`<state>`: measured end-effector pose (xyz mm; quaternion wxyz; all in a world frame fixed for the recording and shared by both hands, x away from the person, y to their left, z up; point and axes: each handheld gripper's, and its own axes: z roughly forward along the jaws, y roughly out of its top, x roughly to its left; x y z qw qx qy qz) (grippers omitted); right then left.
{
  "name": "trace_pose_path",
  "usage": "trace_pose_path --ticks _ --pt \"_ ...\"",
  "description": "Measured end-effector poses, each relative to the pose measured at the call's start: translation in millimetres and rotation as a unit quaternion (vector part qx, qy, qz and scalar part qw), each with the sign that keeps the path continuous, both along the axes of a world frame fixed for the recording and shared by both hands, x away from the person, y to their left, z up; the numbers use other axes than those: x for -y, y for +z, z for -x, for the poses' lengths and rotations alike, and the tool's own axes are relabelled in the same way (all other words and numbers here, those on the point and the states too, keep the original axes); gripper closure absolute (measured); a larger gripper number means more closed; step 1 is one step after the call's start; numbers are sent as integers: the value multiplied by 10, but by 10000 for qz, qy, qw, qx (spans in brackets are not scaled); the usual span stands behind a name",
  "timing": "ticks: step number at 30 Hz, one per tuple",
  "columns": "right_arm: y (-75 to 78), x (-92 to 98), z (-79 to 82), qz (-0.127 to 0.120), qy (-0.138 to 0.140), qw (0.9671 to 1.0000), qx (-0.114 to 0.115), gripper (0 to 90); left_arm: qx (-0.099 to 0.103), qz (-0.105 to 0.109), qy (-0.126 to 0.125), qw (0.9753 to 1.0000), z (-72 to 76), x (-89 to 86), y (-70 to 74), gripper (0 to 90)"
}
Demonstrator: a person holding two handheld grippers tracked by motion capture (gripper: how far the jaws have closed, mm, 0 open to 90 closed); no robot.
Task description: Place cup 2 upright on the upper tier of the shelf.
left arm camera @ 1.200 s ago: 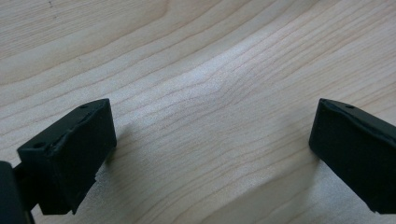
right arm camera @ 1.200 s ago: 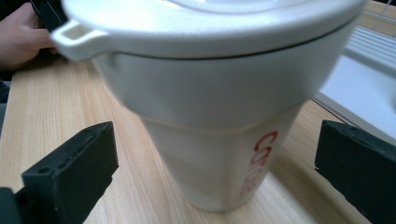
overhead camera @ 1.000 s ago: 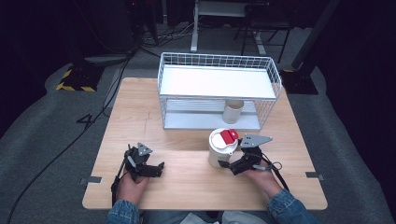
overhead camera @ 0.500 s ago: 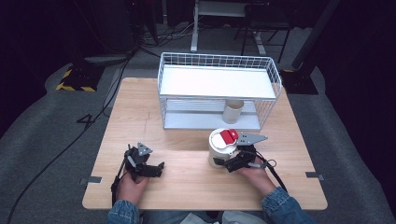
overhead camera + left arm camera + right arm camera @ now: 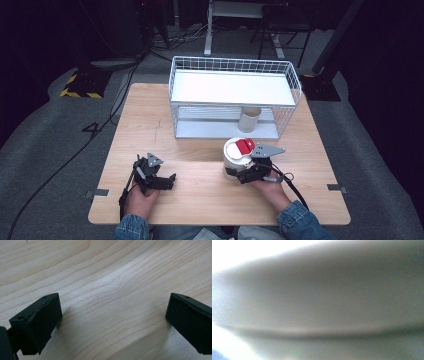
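Down at the near edge, our left gripper (image 5: 167, 181) rests wide open and empty on the light wooden table (image 5: 200, 195). Our right gripper (image 5: 234, 171) looks clamped on the white cylindrical canister with its red-topped lid (image 5: 238, 155), standing before the white wire rack (image 5: 235, 100). Next, probably lifting it in.

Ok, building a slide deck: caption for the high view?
Right gripper at a white, red-topped container before a wire rack; left gripper open on the table.

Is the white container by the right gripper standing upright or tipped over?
Upright. In the high view the white container stands on the table with its round top and red patch facing up, the right gripper against its side.
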<state>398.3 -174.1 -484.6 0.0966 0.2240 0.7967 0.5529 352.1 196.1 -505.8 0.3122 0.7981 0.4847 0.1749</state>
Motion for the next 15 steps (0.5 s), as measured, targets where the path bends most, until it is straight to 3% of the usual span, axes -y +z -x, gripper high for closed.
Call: trace_pose_path --ticks 15 --pt "10 -11 23 130 -59 9998 124 98 0 1 1 10000 0 0 0 11"
